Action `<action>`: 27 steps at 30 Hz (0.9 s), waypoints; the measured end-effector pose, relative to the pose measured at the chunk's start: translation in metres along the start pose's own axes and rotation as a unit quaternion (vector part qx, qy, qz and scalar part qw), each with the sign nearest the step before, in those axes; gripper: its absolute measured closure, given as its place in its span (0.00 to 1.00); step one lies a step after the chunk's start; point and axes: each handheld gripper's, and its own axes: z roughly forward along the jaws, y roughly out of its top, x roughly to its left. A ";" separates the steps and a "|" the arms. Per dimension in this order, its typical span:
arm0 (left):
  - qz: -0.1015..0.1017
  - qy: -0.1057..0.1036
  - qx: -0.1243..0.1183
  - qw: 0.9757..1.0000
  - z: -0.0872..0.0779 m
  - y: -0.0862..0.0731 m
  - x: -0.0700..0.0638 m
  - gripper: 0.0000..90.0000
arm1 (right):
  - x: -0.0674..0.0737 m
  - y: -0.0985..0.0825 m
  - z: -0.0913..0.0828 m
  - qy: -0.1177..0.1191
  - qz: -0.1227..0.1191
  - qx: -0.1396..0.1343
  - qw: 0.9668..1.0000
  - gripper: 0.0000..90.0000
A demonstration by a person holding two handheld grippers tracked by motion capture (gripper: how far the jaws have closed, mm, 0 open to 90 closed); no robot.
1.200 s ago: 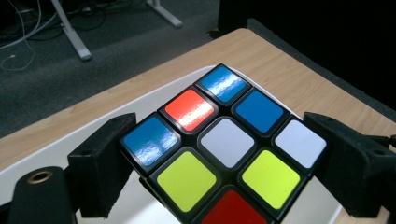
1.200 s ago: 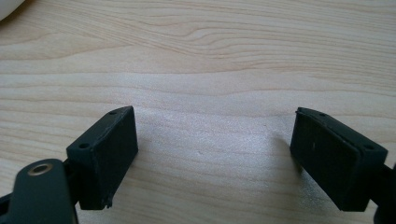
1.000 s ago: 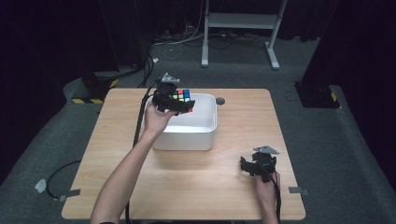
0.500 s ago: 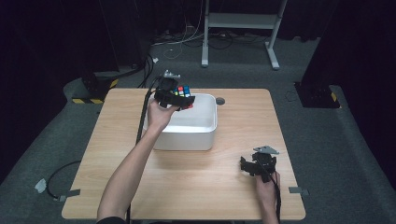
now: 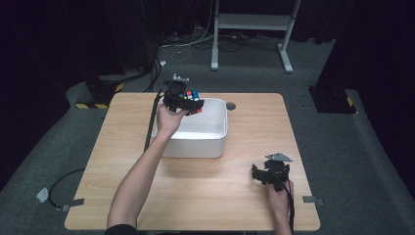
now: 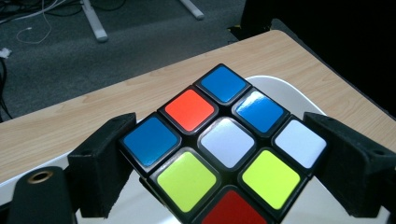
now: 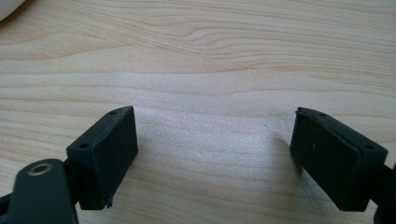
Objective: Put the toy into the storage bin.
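While your left claw hangs over the far left corner of the white tub, it has the puzzle cube clamped between its two black pads, which press on opposite sides of it. So the cube sits up in the air, above the tub's rim and slightly inside it, with the open basin straight below. That drop line is what the next move likely depends on: down, not sideways. The cube is as wide as it is tall, so no long axis matters.

Your right claw rests near the right front corner of the desk, well apart from the tub, spread wide with nothing between its pads and bare wood grain beneath. Your left hand is by far the nearer one.

The cube is hard glossy plastic, with blue, orange, white, yellow and red stickers on a black frame. The tub looks smooth, with rounded corners.
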 end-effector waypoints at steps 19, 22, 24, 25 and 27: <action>-0.009 0.013 0.030 0.999 0.023 -0.005 0.002 0.15 | 0.000 0.000 0.000 0.000 0.000 0.000 1.000 0.16; -0.011 0.014 0.035 0.999 0.026 -0.006 0.003 0.15 | 0.000 0.000 0.000 0.000 0.000 0.000 1.000 0.16; -0.012 0.016 0.038 0.999 0.028 -0.006 0.004 0.15 | 0.000 0.000 0.000 0.000 0.000 0.000 1.000 0.16; -0.013 0.015 0.039 0.999 0.029 -0.007 0.004 0.15 | 0.000 0.000 0.000 0.000 0.000 0.000 1.000 0.16; -0.013 0.017 0.042 0.999 0.031 -0.007 0.003 0.15 | 0.000 0.000 0.000 0.000 0.000 0.000 1.000 0.16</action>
